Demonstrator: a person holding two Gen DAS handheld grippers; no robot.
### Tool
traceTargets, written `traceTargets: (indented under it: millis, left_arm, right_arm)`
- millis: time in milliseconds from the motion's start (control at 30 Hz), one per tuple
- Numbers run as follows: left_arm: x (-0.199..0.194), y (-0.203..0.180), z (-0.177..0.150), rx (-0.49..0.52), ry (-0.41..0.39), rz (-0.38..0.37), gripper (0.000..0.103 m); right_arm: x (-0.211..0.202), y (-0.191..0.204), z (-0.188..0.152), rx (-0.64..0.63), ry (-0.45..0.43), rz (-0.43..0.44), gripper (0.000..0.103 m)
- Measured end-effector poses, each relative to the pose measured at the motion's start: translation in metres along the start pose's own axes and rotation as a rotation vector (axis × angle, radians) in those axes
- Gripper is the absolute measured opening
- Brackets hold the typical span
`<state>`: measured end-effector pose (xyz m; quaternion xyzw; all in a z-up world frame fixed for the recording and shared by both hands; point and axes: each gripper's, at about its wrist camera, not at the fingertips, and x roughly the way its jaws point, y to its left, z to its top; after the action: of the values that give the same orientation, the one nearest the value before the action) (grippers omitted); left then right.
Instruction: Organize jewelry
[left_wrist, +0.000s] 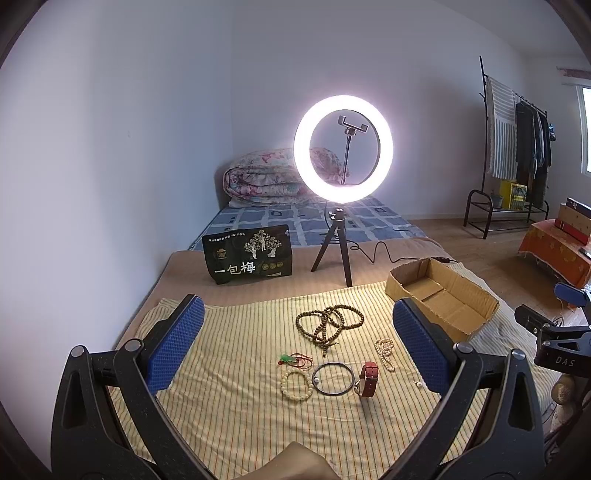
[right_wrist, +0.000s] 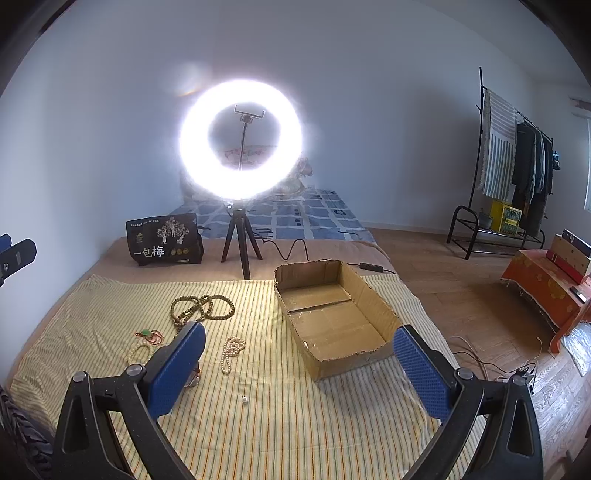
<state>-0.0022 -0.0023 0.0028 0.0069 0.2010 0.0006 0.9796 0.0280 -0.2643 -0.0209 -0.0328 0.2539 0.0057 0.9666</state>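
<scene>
1. Two grippers up, both with black frames and blue knurled rubber pads: left gripper (left_wrist: 297, 339) spread wide, holding nothing; right gripper (right_wrist: 299, 365) also spread wide, holding nothing.
2. Jewelry lies loose on the yellow striped woven cloth (left_wrist: 240, 417): dark brown wooden bead strand (left_wrist: 328, 323) in tangled loops, cream pearl strand (left_wrist: 385, 352) bunched beside it, green pendant on red cord (left_wrist: 291, 359), cream round-bead bracelet (left_wrist: 296, 385) touching thin dark metal bangle (left_wrist: 334, 378), red leather-strap watch (left_wrist: 368, 378) touching the bangle's other side, single small pearl bead (right_wrist: 244, 399) apart.
3. Open shallow brown corrugated cardboard box (right_wrist: 332, 325) sits on the cloth's right part, nothing visible inside.
4. Cloth covers a tan mattress pad (left_wrist: 258, 280); wood plank floor (right_wrist: 498, 317) to the right, plain pale walls.
5. Behind: lit white ring light on black tripod (left_wrist: 342, 147), black glossy snack pouch with Chinese print (left_wrist: 247, 253), blue patterned bedding with a rolled floral quilt (left_wrist: 266, 177), black clothes rack (right_wrist: 517, 166) with hanging garments.
6. Right gripper's left pad hides part of the watch and bracelet area.
</scene>
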Motion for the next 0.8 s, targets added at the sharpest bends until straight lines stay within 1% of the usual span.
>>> traceTargets:
  millis: [800]
  left_arm:
    - [0.0017, -0.0002, 0.0024, 0.000, -0.005, -0.002, 0.103]
  right_arm:
    - [0.0010, 0.0004, -0.0006, 0.004, 0.005, 0.009, 0.103]
